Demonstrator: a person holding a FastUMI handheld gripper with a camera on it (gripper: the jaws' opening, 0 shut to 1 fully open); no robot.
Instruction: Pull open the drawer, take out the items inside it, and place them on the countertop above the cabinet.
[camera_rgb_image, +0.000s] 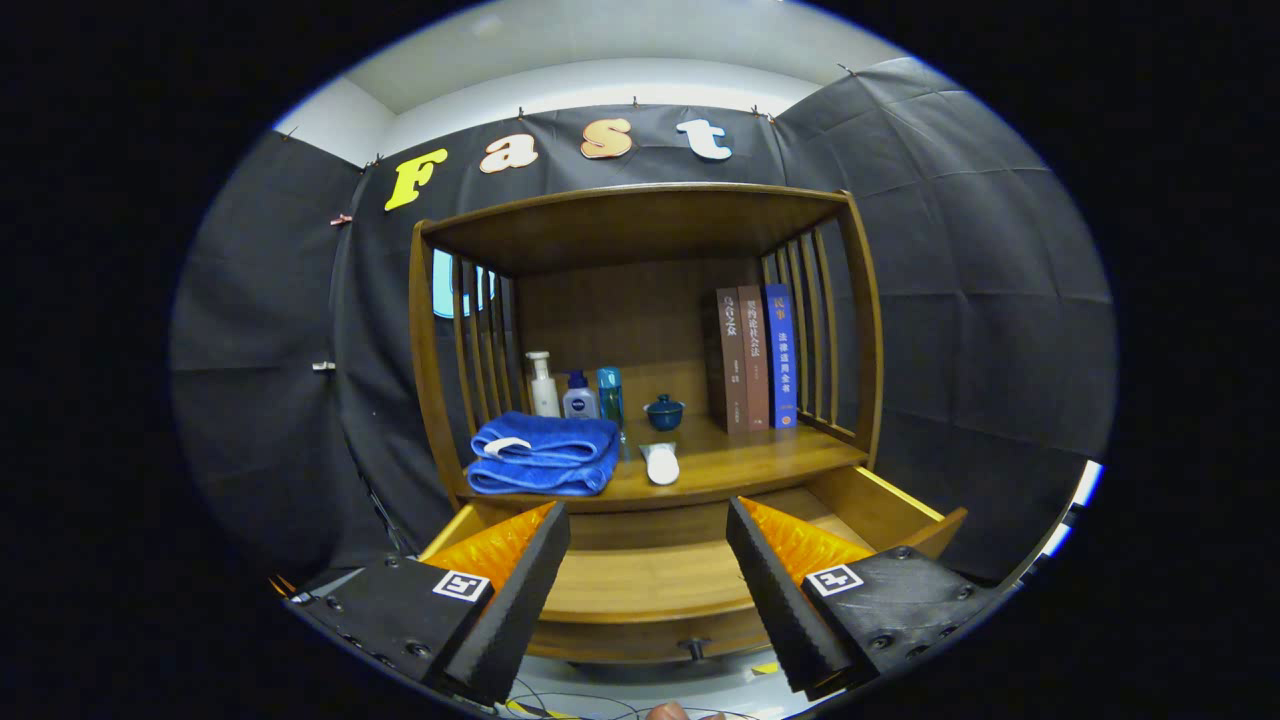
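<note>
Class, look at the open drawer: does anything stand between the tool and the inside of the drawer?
Nothing visible does. The tool is open, fingers apart above the pulled-out drawer, whose wooden bottom shows bare between them. The towel and tube lie beyond, on the countertop.

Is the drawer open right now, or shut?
Open. The drawer juts out below the countertop, its bare wooden floor showing between the spread claw fingers.

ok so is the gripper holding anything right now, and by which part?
Nothing is held. The gripper is open, its fingers apart over the pulled-open drawer, with only the drawer's bare bottom showing between them.
</note>
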